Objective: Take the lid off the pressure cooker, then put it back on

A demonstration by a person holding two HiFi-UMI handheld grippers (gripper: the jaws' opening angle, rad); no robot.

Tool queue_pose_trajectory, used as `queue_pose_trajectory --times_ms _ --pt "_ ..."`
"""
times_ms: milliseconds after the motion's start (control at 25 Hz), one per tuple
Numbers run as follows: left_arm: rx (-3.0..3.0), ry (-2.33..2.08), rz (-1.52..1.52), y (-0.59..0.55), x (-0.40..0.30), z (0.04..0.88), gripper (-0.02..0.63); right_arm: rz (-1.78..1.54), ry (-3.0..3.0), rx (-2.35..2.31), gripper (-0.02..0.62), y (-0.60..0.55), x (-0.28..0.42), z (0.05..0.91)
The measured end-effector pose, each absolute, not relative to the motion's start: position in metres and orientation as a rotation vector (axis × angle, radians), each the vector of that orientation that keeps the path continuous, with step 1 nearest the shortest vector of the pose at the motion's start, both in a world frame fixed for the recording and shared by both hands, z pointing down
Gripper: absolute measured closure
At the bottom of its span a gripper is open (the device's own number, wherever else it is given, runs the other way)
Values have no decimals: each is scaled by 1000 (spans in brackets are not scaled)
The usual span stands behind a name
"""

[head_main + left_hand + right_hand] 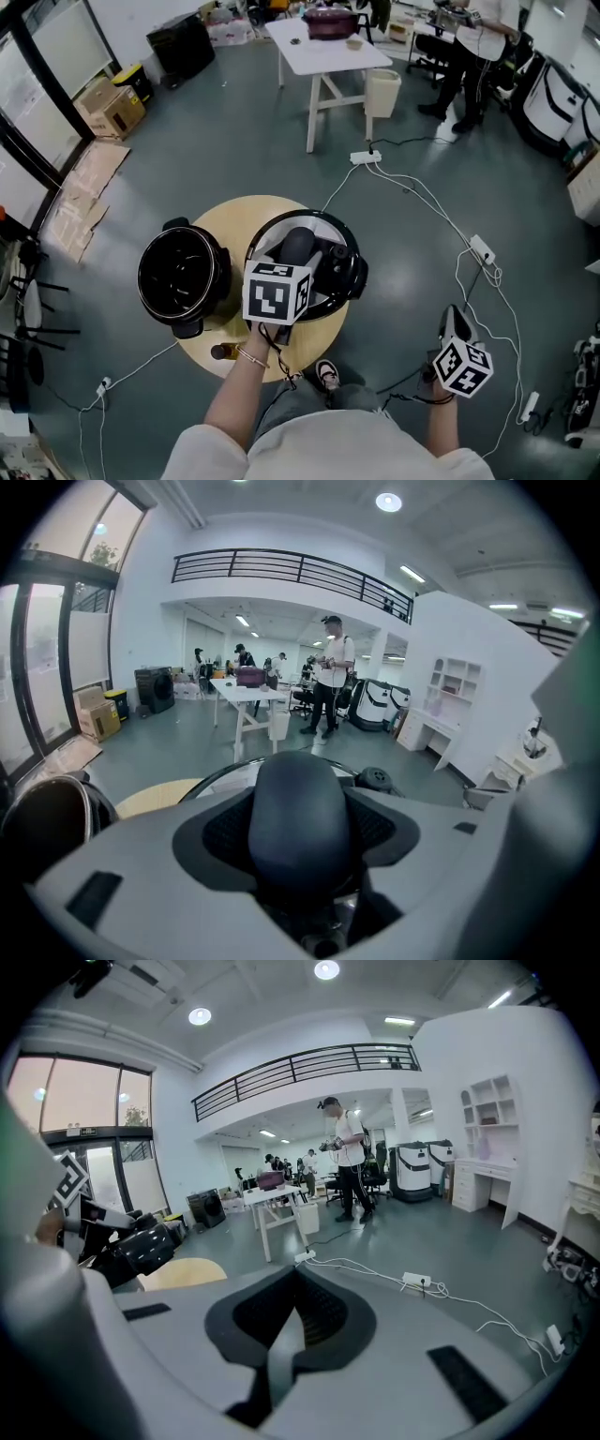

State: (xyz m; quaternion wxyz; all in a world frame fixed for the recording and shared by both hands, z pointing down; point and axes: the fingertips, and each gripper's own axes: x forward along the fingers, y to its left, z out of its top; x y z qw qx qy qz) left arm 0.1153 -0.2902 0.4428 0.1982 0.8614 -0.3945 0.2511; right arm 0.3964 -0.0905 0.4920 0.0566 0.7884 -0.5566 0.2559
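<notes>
Between the jaws of the left gripper (292, 255) sat the dark handle (300, 829) of the lid (349, 274). The jaws were clamped on the handle from both sides. This grip at the centre was judged to carry the lid in balance, with its rim roughly level below the gripper.

To the left of that gripper stood the pot (183, 277), uncovered, its dark inside open to the head view. The lid was beside the pot, not above it, and over the right part of the round table (225, 220). Whether the lid's rim touched the tabletop could not be told. The lid was therefore off, and the return step was judged not yet done. That step would require the lid to be carried leftward and centred over the pot's mouth.

Well to the right of the left gripper, off the table and over the floor, was the right gripper (455, 326). Its jaws were together with nothing between them. It was judged to be held clear, since one grip on the handle was enough.
</notes>
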Motion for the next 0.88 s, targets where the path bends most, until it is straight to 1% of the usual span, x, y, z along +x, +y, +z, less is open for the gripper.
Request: queue_pose_trajectory --times_ms 280,880 --pt "2355 -1127 716 -288 113 483 331 802 -1694 2326 594 -101 396 508" --pt "2260 -1195 723 -297 91 567 331 816 -1832 2124 594 -158 363 542"
